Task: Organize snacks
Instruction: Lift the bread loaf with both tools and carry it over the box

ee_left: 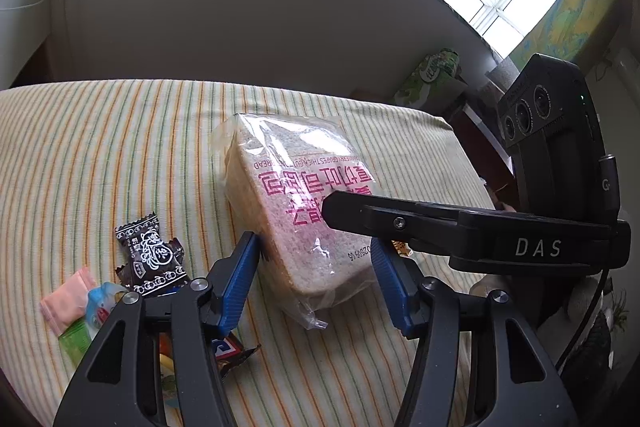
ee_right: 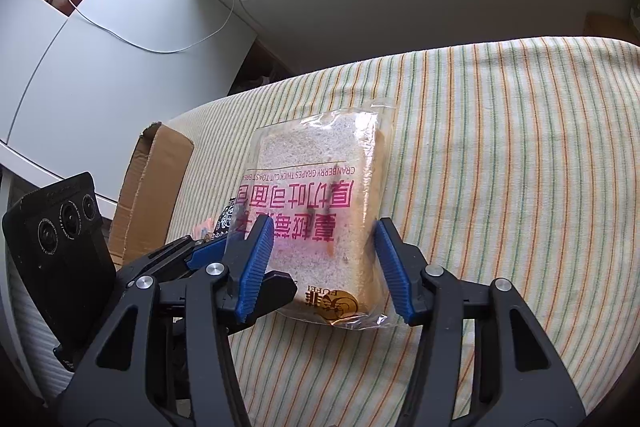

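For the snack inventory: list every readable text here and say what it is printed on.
"CRANBERRY GRAPES THICK CUT TOAST BREAD": bagged toast bread, upside down.
"DAS": right gripper body.
"G": its camera mount's plug.
Pink Chinese characters on the bread, dark candy wrapper: not legible to me.

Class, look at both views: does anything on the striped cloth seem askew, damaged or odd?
Nothing is damaged or spilled. The bagged toast bread lies with its print upside down to both cameras, and small sweets lie scattered loosely beside it rather than sorted.
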### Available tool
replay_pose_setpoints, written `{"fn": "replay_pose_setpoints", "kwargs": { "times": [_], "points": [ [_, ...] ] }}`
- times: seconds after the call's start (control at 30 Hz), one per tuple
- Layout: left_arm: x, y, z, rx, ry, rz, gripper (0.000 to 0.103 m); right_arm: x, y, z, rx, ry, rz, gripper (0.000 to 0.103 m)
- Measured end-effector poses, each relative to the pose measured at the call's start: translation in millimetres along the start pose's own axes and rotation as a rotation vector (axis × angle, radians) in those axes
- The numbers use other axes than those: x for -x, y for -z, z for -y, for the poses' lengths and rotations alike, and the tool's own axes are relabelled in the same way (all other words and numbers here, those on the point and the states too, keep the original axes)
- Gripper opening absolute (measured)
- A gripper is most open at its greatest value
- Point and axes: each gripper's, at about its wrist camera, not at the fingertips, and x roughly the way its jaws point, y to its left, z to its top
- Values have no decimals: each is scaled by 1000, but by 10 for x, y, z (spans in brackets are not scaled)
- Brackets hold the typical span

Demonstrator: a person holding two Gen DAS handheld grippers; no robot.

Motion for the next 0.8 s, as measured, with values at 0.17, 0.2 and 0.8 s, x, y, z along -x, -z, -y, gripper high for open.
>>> {"fn": "replay_pose_setpoints", "kwargs": {
  "times": [0.17,0.2,0.8],
  "points": [
    [89,9,30,-16,-2,20,57,104,23,-67,16,3,15,55],
    [117,15,36,-18,-2,24,57,124,25,-87,21,3,16,55],
    [821,158,-87,-50,-39,123,57,243,166,-865,125,-4,34,55]
  ]
}}
